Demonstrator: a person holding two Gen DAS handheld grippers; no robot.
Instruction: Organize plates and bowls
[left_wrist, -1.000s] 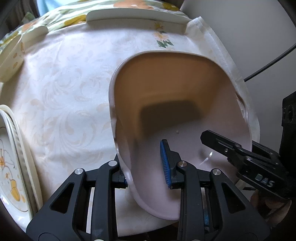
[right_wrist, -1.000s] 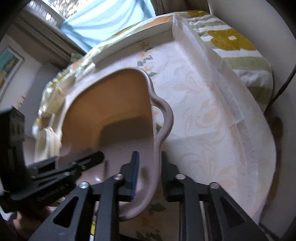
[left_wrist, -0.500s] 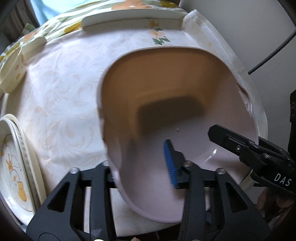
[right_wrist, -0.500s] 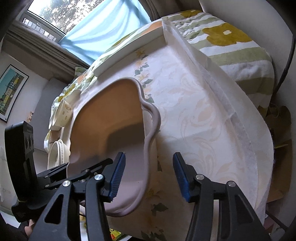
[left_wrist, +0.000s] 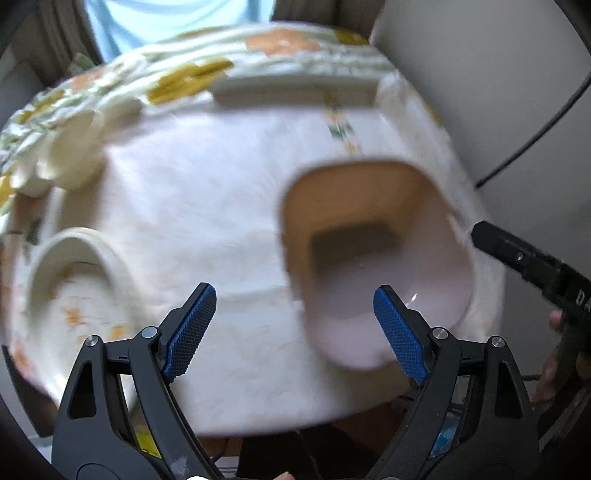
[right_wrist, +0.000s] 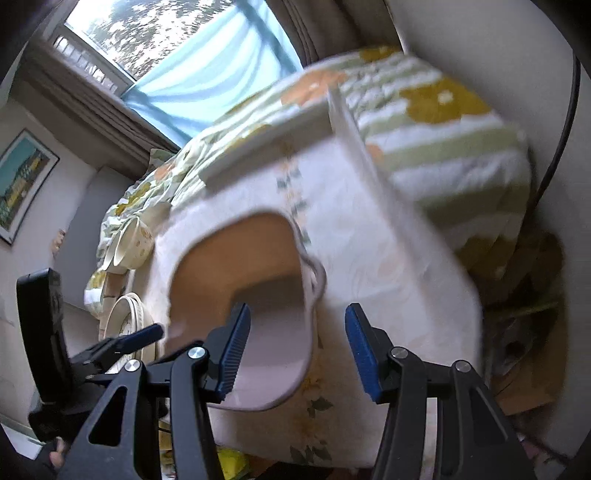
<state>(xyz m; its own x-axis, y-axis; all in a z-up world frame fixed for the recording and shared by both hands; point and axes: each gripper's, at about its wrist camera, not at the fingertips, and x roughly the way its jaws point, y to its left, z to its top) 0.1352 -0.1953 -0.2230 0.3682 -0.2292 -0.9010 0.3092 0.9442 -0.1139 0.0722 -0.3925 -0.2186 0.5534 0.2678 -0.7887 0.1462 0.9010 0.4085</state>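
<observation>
A large pinkish square dish (left_wrist: 384, 258) with a tan inside rests on the white tablecloth (left_wrist: 207, 206) near the table's front right. It also shows in the right wrist view (right_wrist: 251, 295). My left gripper (left_wrist: 295, 325) is open and empty, pulled back just in front of the dish's left rim. My right gripper (right_wrist: 295, 350) is open and empty, raised behind the dish's handled right rim. A cream floral plate (left_wrist: 77, 295) lies at the front left. Cream bowls (left_wrist: 70, 151) stand at the far left.
A white rectangular platter (left_wrist: 295, 88) lies at the table's far edge. A floral striped cloth (right_wrist: 436, 122) covers the table beyond it. A wall with a black cable (left_wrist: 535, 140) is close on the right. The table's front edge is right below both grippers.
Both grippers let go of the pink dish, opened wide and pulled back and up. The dish now rests on the table. The views are motion-blurred.
</observation>
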